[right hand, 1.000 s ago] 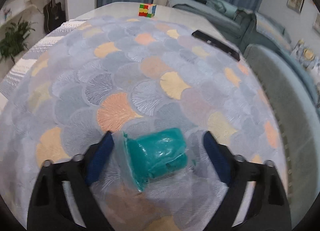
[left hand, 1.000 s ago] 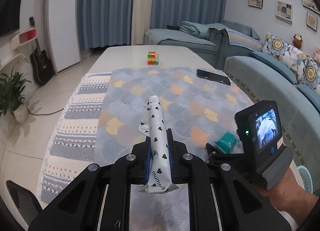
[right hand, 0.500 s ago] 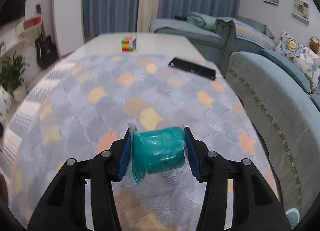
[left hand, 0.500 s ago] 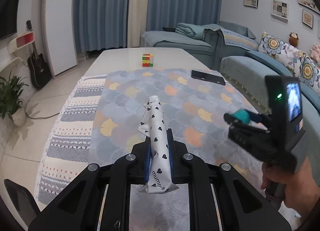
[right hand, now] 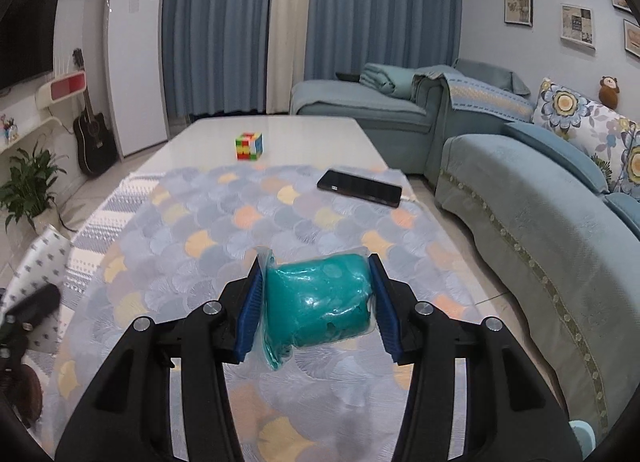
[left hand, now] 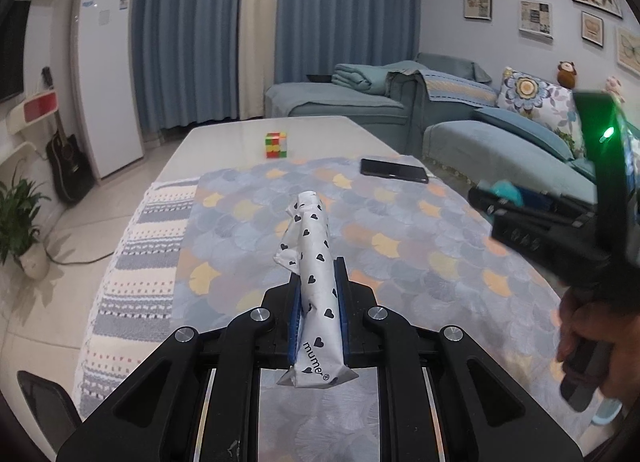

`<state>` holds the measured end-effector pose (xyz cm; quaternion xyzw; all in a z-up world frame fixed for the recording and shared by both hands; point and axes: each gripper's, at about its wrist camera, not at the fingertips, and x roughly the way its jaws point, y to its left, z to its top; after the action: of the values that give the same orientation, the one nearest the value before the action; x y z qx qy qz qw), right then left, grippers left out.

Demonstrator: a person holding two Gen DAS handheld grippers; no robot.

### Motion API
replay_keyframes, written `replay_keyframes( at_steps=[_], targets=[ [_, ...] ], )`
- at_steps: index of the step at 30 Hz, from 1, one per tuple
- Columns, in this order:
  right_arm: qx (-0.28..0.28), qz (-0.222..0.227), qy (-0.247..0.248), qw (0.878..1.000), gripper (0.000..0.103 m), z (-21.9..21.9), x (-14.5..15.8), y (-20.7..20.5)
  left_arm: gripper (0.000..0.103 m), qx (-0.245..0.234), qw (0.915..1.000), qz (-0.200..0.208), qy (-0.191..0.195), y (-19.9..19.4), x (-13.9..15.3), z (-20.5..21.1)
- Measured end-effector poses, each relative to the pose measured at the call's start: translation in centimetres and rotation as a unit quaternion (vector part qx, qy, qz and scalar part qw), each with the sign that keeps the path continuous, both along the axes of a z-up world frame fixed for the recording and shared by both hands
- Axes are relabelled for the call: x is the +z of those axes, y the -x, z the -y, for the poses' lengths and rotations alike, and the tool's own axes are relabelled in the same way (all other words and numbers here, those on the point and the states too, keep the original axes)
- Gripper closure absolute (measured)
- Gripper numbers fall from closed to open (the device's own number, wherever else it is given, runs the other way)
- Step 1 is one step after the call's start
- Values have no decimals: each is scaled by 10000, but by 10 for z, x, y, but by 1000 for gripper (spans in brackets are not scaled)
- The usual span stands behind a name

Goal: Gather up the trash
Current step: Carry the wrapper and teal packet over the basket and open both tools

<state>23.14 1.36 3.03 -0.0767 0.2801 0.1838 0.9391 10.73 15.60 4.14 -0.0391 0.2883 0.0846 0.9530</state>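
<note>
Left gripper: jaws nearly closed, the blue pads clamped on either side of a white wrapper printed with black hearts. The wrapper stands up and away from the jaws, its far end crumpled, its near end flared out behind the pads and marked with a brand word. It is held above the near part of the table.

Right gripper: jaws set moderately apart, the blue pads pressing the left and right faces of a teal packet sealed in clear film. A loose edge of the film sticks out past the left pad. The packet is off the table, above the near part of the patterned cloth. In the left wrist view this gripper appears blurred at the right edge, with a hand around its handle and a green light lit on its body.

Table: a scalloped cloth in grey, orange and yellow covers the near portion; a striped cloth hangs at its left side. The far portion is bare and pale. A coloured puzzle cube stands on the bare part, just beyond the cloth's far edge. A black phone lies flat at the far right of the cloth.

Surroundings: a teal sofa right of the table, blue curtains at the far wall, a white refrigerator and a guitar at the far left.
</note>
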Motion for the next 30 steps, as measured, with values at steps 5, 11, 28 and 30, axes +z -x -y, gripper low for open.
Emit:
replay_keyframes(
  at_steps=[5,11,28,30],
  targets=[
    [-29,134,-229,9996,57,33,24,19,90,-221,9997,104,-35,3,3,14],
    [-267,423,-463,9977,57,88,50,40,89,-676,9970,339,-162,12,11,46],
    [-1268,515,-852,9869,57,232,63,91,87,-1822,9817,306,-458,22,-8,136],
    [-1348,554,-889,9853,57,246,63,105,87,-1950,9793,286,-470,25,-11,147]
  ],
)
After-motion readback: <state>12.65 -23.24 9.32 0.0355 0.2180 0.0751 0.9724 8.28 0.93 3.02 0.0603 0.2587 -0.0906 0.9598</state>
